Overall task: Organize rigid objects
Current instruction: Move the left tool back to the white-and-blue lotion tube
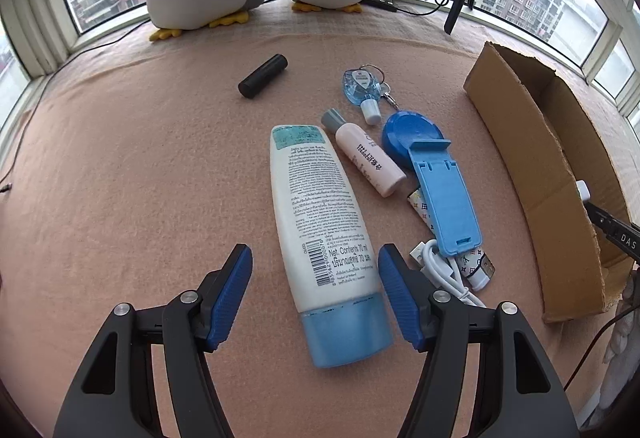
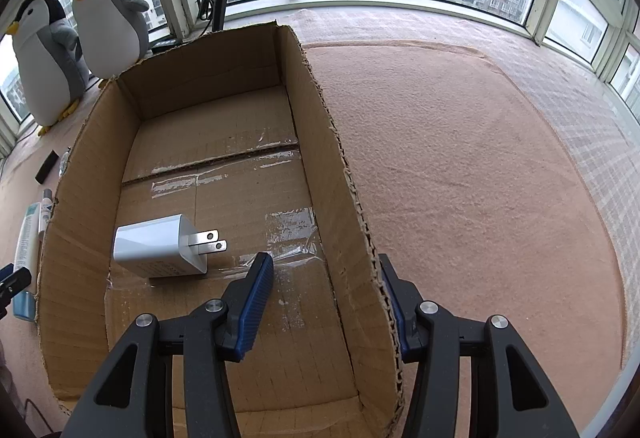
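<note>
Pickup step in hand, by my reading: left gripper (image 1: 315, 292) spread wide, empty, its pads flanking the blue-capped end of the white lotion tube (image 1: 320, 226) lying on the pink mat (image 1: 140, 177). Right gripper (image 2: 326, 302) also parted, straddling the right wall of the cardboard box (image 2: 344, 173), which holds only a white charger plug (image 2: 160, 248). Next move calls for closing on the tube, then carrying it right to the box.
</note>
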A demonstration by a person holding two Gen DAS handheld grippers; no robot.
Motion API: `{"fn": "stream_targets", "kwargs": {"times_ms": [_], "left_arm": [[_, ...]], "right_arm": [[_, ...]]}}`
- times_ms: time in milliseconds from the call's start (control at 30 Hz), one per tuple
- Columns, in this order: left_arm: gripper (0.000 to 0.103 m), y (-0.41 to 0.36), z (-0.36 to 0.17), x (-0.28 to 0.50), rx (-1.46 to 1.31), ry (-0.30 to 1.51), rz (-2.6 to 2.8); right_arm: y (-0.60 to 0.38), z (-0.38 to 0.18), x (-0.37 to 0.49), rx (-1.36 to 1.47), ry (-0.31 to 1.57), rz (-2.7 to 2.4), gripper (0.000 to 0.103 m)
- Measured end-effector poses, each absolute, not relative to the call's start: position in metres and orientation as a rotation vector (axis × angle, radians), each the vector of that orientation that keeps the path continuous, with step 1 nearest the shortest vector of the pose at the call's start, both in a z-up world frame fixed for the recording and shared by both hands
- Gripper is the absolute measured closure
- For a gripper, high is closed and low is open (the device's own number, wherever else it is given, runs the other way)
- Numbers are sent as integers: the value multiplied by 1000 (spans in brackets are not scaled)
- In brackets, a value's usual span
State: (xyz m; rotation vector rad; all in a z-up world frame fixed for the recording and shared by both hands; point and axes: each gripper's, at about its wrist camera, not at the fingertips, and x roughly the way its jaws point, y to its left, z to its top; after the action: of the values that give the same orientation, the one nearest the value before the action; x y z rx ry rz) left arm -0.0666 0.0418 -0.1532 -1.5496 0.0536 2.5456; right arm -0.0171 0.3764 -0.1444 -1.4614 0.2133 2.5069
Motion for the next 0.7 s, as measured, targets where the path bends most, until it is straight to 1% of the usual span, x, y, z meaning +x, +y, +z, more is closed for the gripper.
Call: {"fn": "stream_targets", "kwargs": {"times_ms": [133, 200, 500, 633, 667, 700], "left_arm": [[39, 29, -156, -73, -1565, 15, 2527], [38, 30, -155, -75, -1541, 31, 2526], [38, 43, -155, -79, -1461, 148, 2525], [38, 42, -162, -79, -1471, 141, 2534], [39, 42, -163, -79, -1472, 136, 2537], [42, 42, -165, -79, -1474, 138, 2539]], "right_arm": [[376, -144, -17, -1461, 215, 2507, 56], [376, -144, -17, -1461, 213, 2507, 56], [375, -143, -20, -1466, 205, 2506, 56], [375, -143, -21, -1465, 204, 2504, 55], [375, -143, -21, -1465, 202, 2503, 55], [375, -143, -21, -1466, 200, 2504, 55]]}}
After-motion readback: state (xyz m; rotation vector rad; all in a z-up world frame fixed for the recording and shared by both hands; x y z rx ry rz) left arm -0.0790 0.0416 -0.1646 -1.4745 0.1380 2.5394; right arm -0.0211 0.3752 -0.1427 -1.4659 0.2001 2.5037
